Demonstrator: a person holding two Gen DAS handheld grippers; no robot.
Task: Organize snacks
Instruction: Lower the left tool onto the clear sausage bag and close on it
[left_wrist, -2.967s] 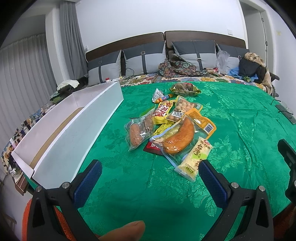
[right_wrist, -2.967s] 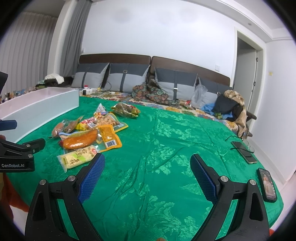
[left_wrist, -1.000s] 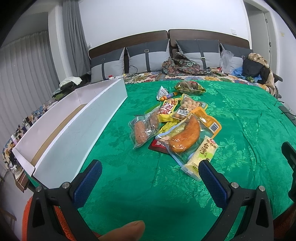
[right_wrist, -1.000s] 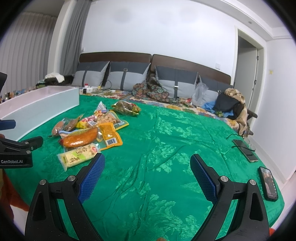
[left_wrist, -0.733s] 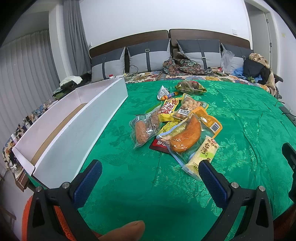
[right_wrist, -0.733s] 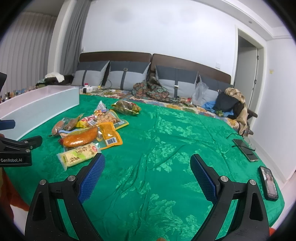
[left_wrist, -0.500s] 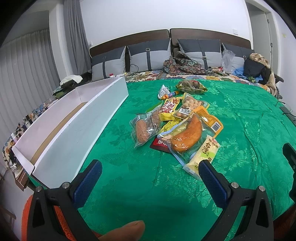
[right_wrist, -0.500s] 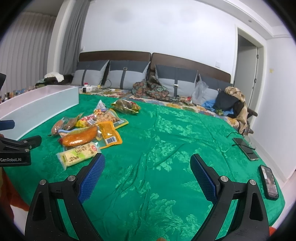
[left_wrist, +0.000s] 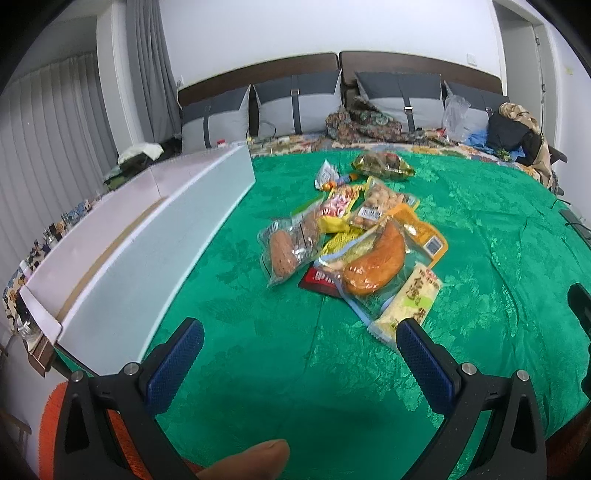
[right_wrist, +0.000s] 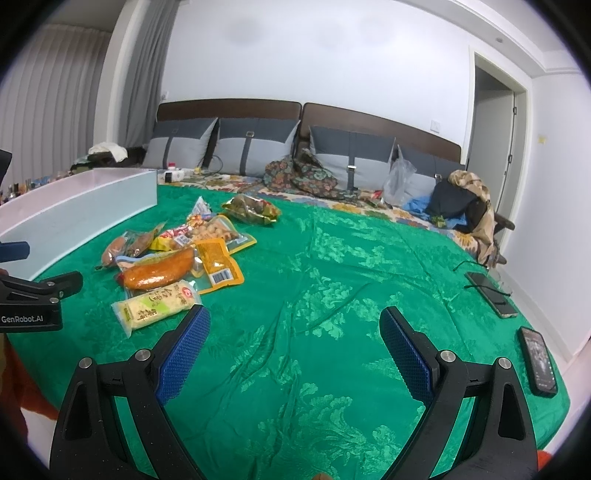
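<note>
Left gripper (left_wrist: 299, 349), jaws wide and empty, has edged nearer the heap of plastic snack packets (left_wrist: 354, 243) on the green bedspread (left_wrist: 480, 236); right gripper (right_wrist: 293, 341) likewise wide; sorting unstarted

Grey pillows (right_wrist: 251, 147) stand along the head edge of the bed (right_wrist: 351, 280). Two phones (right_wrist: 537, 360) lie near its right edge, a black bag (right_wrist: 448, 201) in the far right corner.

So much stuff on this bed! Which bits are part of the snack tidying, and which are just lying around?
Part of the job:
snack packets
long white box
left gripper and right gripper, both open and empty

Just lying about:
two phones
pillows
patterned cloth
dark bag
</note>
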